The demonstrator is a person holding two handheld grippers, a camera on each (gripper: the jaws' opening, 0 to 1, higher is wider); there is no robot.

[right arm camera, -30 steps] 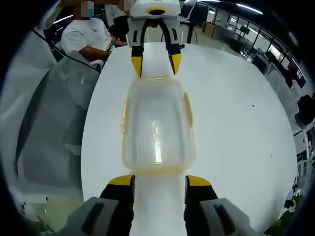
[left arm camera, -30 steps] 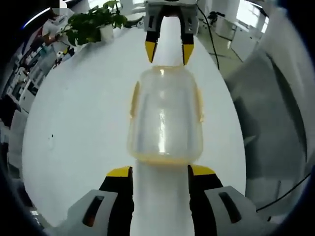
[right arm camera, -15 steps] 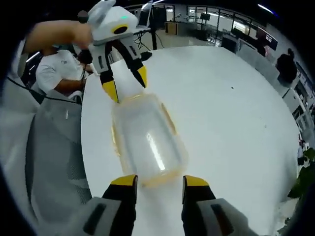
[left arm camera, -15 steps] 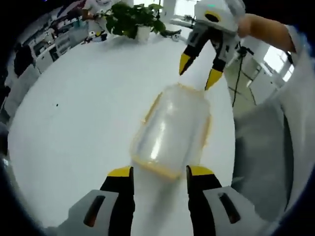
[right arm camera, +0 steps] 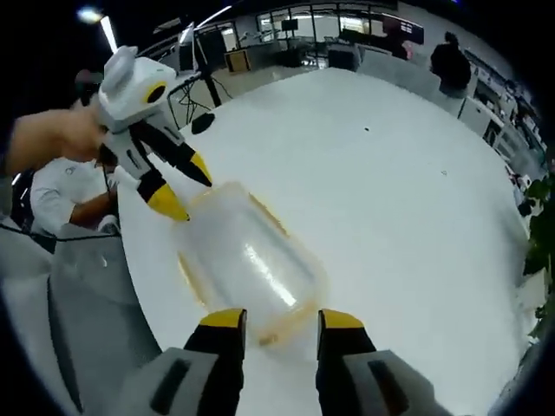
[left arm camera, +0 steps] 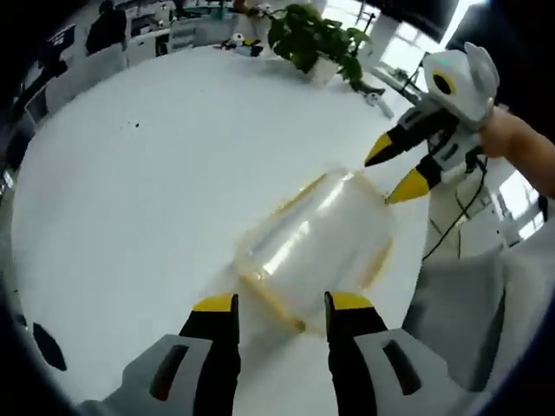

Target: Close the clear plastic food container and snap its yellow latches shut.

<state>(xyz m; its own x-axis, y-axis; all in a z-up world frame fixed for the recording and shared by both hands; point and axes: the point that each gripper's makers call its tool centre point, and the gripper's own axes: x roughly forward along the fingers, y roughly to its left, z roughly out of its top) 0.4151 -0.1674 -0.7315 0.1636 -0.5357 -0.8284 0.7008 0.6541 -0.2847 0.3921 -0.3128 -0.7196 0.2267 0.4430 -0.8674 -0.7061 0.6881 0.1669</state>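
White table (left arm camera: 130,191) lay under both your tools. Your left gripper (left arm camera: 276,303) stood spread just short of one end of the clear plastic food container (left arm camera: 312,247); your right gripper (right arm camera: 276,319), likewise parted, faced the opposite end, the container lying diagonally between them on the table.

Looks like a big open-plan office or lab space. There's a long white surface (right arm camera: 416,199), ceiling strip lights (right arm camera: 110,32), glass partitions (right arm camera: 347,22) at the back, a potted plant (left arm camera: 316,39), and people (right arm camera: 449,62) sitting or standing around.
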